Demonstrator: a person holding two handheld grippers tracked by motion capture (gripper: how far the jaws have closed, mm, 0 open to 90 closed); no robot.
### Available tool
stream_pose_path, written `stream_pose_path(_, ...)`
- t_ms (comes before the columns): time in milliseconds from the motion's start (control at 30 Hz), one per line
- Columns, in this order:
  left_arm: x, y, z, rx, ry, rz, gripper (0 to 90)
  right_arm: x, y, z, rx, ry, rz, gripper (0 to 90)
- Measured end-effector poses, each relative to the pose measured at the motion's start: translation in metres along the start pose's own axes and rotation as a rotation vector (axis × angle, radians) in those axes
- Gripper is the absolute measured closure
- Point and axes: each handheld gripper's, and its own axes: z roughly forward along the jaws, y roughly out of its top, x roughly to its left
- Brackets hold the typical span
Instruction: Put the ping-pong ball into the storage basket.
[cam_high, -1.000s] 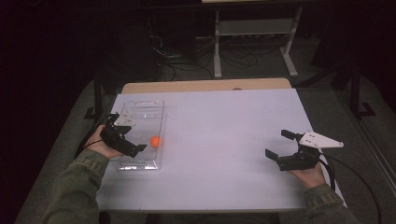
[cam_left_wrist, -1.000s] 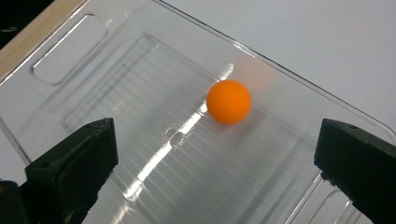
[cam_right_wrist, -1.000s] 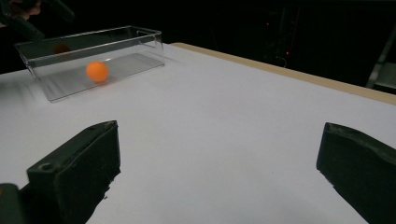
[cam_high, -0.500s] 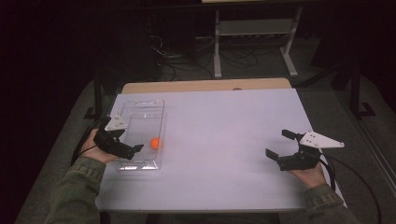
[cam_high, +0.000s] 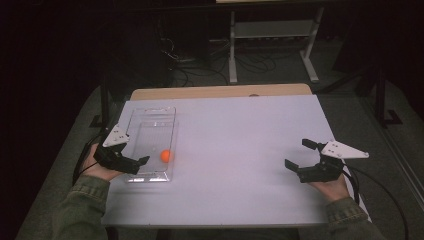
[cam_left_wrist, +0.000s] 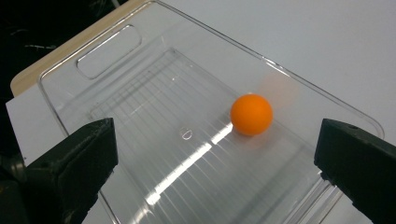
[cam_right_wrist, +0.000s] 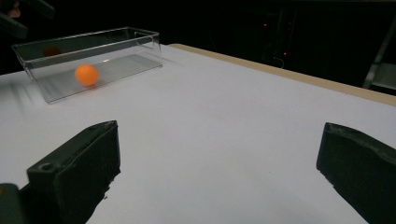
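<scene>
The orange ball (cam_high: 165, 155) lies inside the clear plastic bin (cam_high: 150, 114), on its floor toward the near end and close against the right-hand long wall, at the left side of the white surface (cam_high: 240, 140). The bin's long axis runs from near to far, so the ball sits just inside the corner region closest to the person. The left tongs (cam_high: 131, 165) hover at the bin's near left corner, above its rim, and the ball lies just to their right and slightly farther off. In the left gripper view the ball (cam_left_wrist: 251, 114) appears between the two black jaws but off to the right of the midline and ahead of the tips, with nothing held: the jaws stand wide apart, gaping well beyond the ball's width. The right tongs (cam_high: 300, 161) rest low over the near right part of the surface, well apart from the bin, with their jaws likewise spread wide and empty; from the right gripper view the bin (cam_right_wrist: 93, 60) and the ball (cam_right_wrist: 86, 74) show far off at upper left. The left hand is by far the nearer one, so any grasp looks to be its job. It would probably call for a short shift to the right and a dip down into the bin, keeping clear of the right wall beside the ball.
</scene>
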Motion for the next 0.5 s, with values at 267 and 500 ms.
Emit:
stream_pose_path(267, -0.001, -0.005, -0.009, -0.051, 0.040, -0.024, 0.0, 0.000, 0.000, 0.000, -0.001, -0.002, 0.001, 0.0)
stream_pose_path(500, -0.003, -0.011, -0.015, -0.095, 0.069, -0.052, 0.0, 0.000, 0.000, 0.000, -0.001, -0.002, -0.002, 0.0)
